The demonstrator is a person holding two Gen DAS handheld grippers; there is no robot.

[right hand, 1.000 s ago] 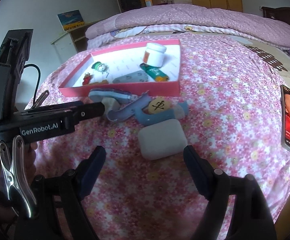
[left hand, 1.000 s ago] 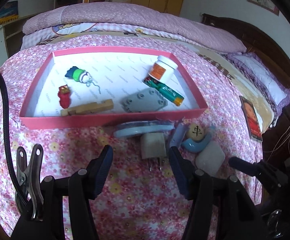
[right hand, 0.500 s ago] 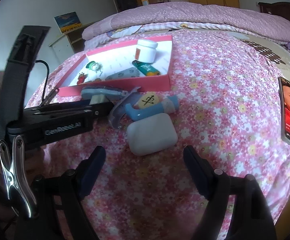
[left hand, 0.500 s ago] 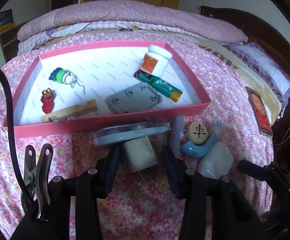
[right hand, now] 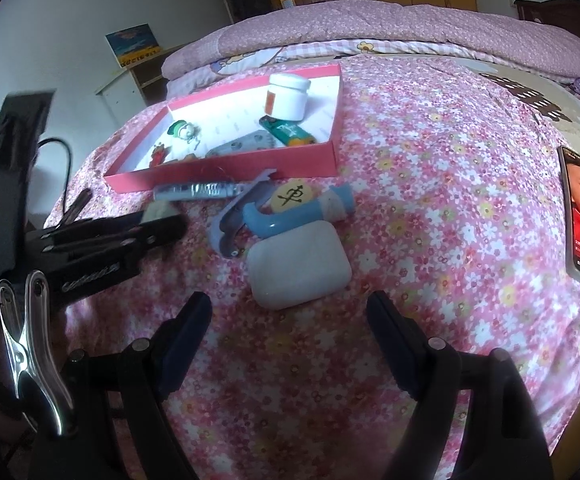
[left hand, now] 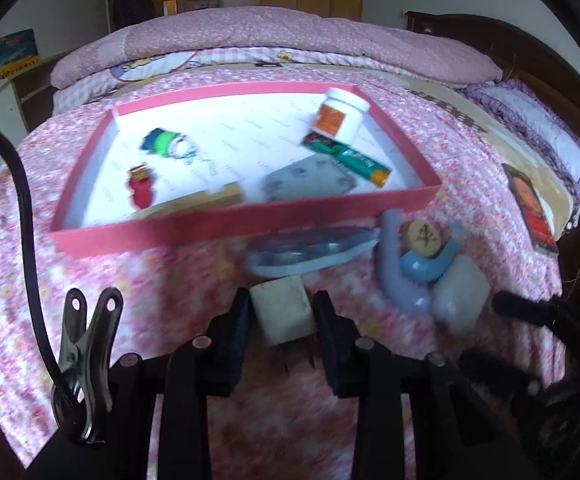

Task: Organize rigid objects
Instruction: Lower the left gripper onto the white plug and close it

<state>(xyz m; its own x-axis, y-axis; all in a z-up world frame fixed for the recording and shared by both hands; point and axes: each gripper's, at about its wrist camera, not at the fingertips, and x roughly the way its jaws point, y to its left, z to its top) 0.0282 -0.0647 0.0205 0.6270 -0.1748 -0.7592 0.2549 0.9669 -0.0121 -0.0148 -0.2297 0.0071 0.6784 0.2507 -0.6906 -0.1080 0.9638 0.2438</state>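
Since a second ago we have brought our left gripper [left hand: 282,312] around the white plug adapter [left hand: 284,314], jaws closing, pads touching its sides; motion blurs the pink box [left hand: 226,228] just ahead. Our right gripper [right hand: 290,316] stands apart, empty, white case [right hand: 298,268] just ahead.

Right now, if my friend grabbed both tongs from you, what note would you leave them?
Left tongs: closing on the white plug, pads at its sides, just before the pink box.
Right tongs: open, empty, just before the white case.
In the box: jar, green tube, grey plate, wooden clip, red charm, green charm.
On the bed: blue disc, blue hammer, round chess piece, lilac piece, case.
Left: box the plug, then the rest.
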